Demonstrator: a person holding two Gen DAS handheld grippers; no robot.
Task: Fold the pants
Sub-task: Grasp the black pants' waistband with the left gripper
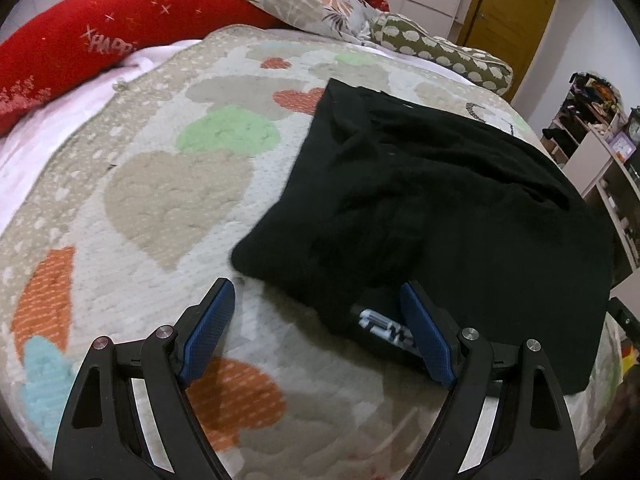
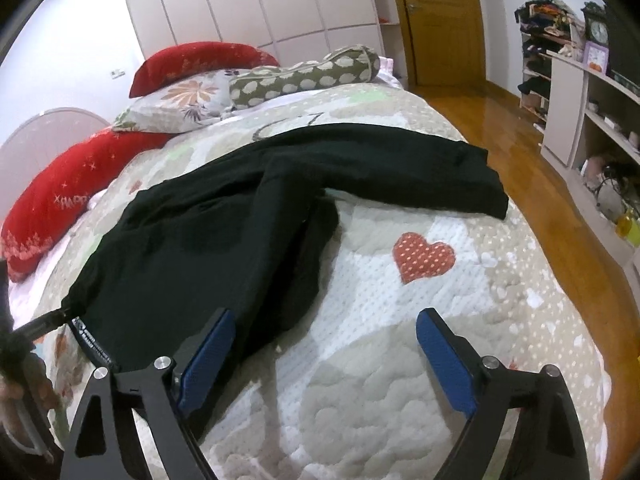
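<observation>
Both jaws wide: left hand-held gripper (image 1: 316,322) and right hand-held gripper (image 2: 325,346) over black pants (image 2: 224,236), gripping nothing

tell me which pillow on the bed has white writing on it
The near red pillow at the bed's left edge: white lettering shows on it. The floral pillow and spotted bolster carry only patterns.

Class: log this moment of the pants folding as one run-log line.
pants: black pants spread on quilt, unfolded | left gripper: open at waistband corner | right gripper: open, pants edge by left finger, ungripped
</observation>
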